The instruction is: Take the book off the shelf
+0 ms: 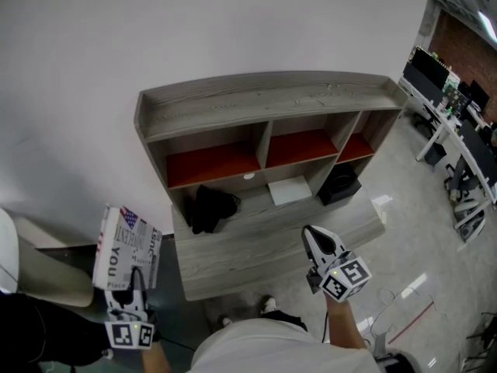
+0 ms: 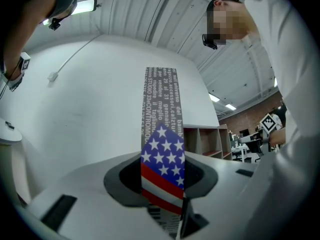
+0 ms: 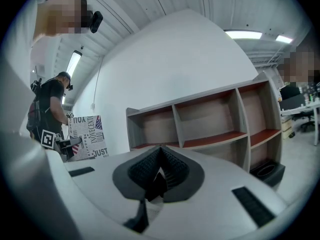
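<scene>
The book (image 1: 126, 247), white with black lettering and a stars-and-stripes corner, is off the shelf unit (image 1: 272, 99), down at the lower left of the head view. My left gripper (image 1: 133, 284) is shut on its lower edge and holds it upright. In the left gripper view the book's spine (image 2: 162, 134) stands edge-on between the pads of the left gripper (image 2: 163, 180). My right gripper (image 1: 312, 238) hovers in front of the shelf's lower ledge, shut with nothing in it. The right gripper view shows the right gripper (image 3: 160, 165) with its pads together, and the book (image 3: 87, 136) far left.
In the lower compartments lie a black bundle (image 1: 210, 208), a white flat item (image 1: 289, 190) and a black box (image 1: 339, 183). Desks with monitors (image 1: 458, 123) stand at the right. Another person (image 3: 47, 109) stands at the left, by the wall.
</scene>
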